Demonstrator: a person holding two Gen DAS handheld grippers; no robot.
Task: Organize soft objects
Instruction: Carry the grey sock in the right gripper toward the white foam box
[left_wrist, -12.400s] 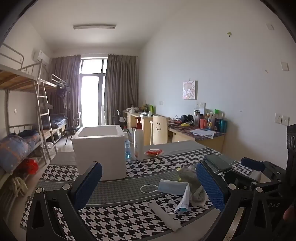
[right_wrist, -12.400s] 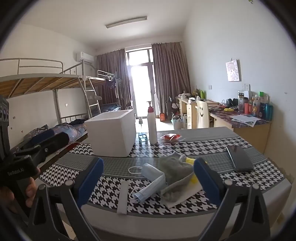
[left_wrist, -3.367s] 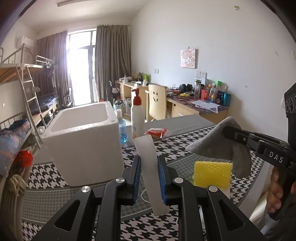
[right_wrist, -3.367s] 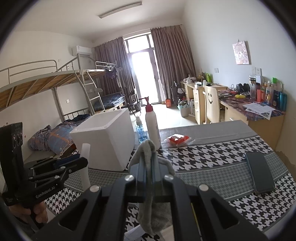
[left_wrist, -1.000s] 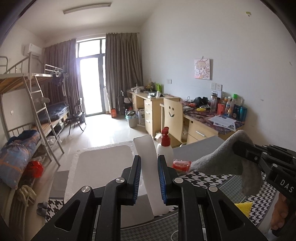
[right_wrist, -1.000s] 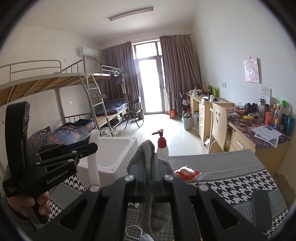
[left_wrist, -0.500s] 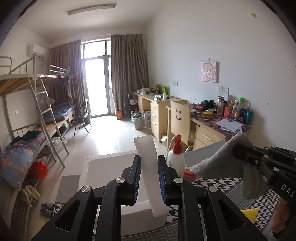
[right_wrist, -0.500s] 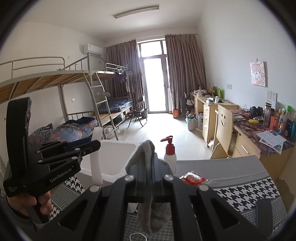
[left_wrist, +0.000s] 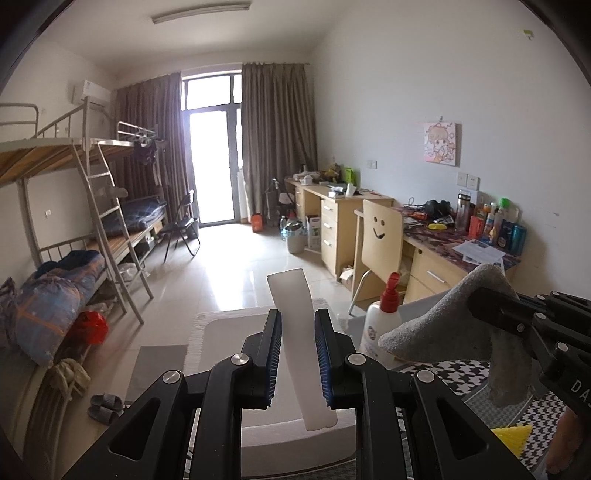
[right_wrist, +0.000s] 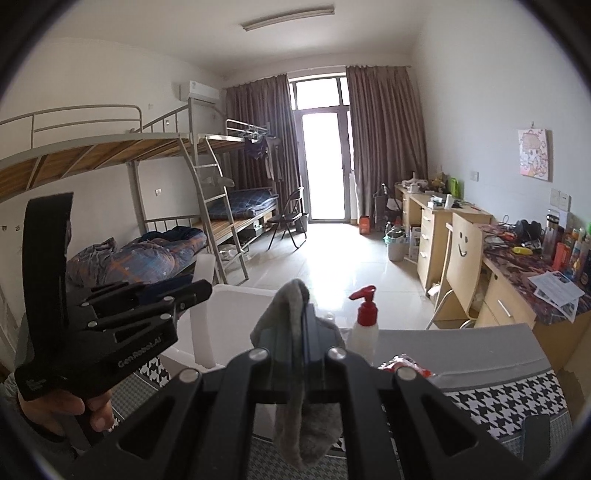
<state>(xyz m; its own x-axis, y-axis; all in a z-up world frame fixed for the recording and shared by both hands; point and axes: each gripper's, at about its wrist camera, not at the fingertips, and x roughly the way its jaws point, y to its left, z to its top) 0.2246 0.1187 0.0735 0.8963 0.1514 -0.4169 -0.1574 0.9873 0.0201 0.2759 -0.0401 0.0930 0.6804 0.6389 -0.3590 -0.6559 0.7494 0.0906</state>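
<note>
- Between the left gripper (left_wrist: 297, 354) pads: white strip (left_wrist: 301, 347), pinched abt mid-length, jaws nearly shut on it. Top end stands up past the tips, bottom end hangs below, slight tilt.
- Strip keeps its shape unsupported at both ends, so prob. foam or similar: light, springy, soft. Mid-length hold looks right; grip near an end would likely let it flop or swing.
- Right gripper (right_wrist: 301, 332): jaws fully closed on grey cloth (right_wrist: 295, 369). Cloth draped over the tips, fold poking up, bulk hanging limp below.
- Cloth = light, floppy, no stiffness, fuzzy so unlikely to slip. Held at a fold; loose tail could snag the box rim on way in.
- Pose: both grippers side by side, pointing slightly down and fwd toward the room. Left view has right gripper just to its right w/ cloth; right view has left gripper at its left, a hand (right_wrist: 62, 406) round the handle.
- Just beyond/under the tips: white box (left_wrist: 295, 435), open top, on houndstooth table (right_wrist: 491, 402). Strip looks to hang over the opening; cloth near the box's right side, can't tell if over it.
- Yellow sponge (left_wrist: 511, 437) on table, low right in left view, not yet handled.
- Next out: pump bottle (right_wrist: 364, 332) beside box, red packet (right_wrist: 406, 363) near it.
- Far: desks, chair, bunk beds, window.
</note>
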